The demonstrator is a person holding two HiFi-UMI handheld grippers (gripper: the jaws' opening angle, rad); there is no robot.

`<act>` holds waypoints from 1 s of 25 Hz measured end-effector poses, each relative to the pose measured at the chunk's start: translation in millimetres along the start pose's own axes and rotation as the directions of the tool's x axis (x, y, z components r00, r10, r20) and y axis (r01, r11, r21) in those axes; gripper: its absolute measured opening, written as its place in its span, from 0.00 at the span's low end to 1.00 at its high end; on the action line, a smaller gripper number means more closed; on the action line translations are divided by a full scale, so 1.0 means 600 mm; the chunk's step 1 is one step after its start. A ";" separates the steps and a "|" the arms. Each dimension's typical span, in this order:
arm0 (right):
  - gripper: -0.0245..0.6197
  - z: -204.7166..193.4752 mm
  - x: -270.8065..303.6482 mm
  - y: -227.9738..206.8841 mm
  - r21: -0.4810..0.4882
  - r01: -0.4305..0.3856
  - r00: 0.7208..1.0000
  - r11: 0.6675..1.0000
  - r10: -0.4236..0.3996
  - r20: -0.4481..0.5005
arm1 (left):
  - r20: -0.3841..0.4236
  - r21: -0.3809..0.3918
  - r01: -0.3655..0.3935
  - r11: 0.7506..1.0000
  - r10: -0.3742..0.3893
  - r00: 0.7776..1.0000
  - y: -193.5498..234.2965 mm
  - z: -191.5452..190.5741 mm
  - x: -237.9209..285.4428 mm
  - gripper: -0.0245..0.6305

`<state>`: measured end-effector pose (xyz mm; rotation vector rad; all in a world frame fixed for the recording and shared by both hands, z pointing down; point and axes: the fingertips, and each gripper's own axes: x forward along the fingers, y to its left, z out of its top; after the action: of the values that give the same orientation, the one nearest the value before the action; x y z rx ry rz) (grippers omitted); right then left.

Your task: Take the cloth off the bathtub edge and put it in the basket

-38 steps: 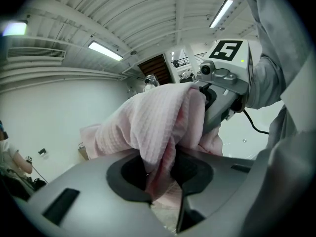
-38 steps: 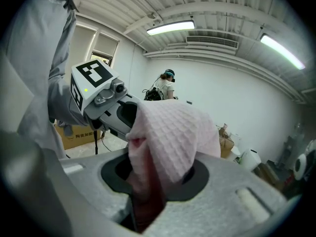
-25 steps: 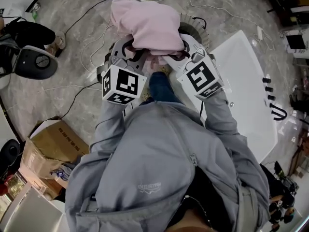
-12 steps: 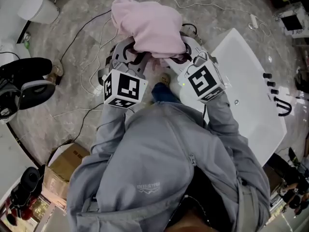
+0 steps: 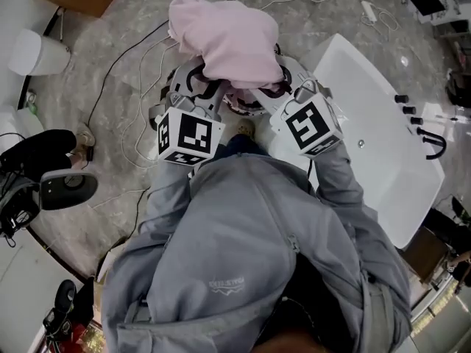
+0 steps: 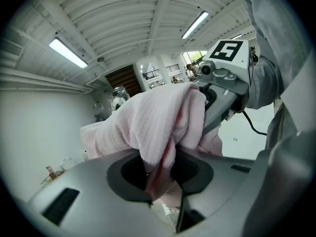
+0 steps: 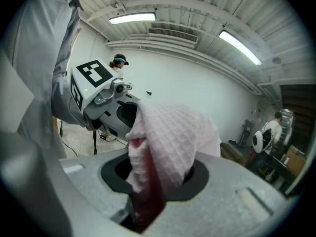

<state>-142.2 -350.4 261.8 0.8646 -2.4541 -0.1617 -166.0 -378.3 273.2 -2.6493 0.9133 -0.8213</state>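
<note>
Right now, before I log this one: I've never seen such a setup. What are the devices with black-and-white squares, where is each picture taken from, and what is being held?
There is no robot here. A person in a grey jacket holds a two-jaw tool in each hand, and the patterned cubes are part of those tools. The head view looks steeply down from the person's head. Each of the other two views comes from a camera on one tool, looking along its jaws. The left gripper and the right gripper are each shut on the pink cloth, held up between them beside the white bathtub. Cables lie on the stone floor. I cannot make out a basket.
</note>
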 end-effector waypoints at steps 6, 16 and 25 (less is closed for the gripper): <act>0.23 -0.029 -0.025 -0.042 0.044 0.083 0.996 0.996 -0.082 -0.036 | 0.029 0.043 0.088 0.995 -0.089 0.996 -0.016 0.031 0.052 0.21; 0.23 -0.069 -0.076 -0.084 0.137 0.209 0.976 0.968 -0.198 -0.091 | 0.051 0.123 0.229 0.966 -0.236 0.970 -0.052 0.081 0.109 0.21; 0.23 -0.133 -0.083 -0.106 0.216 0.256 0.962 0.942 -0.227 -0.150 | 0.022 0.138 0.337 0.931 -0.343 0.939 -0.092 0.069 0.172 0.21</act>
<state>-33.5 -365.3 290.5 1.2408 -2.2753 0.0947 -47.3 -398.2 304.7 -2.7318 0.3732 -0.8543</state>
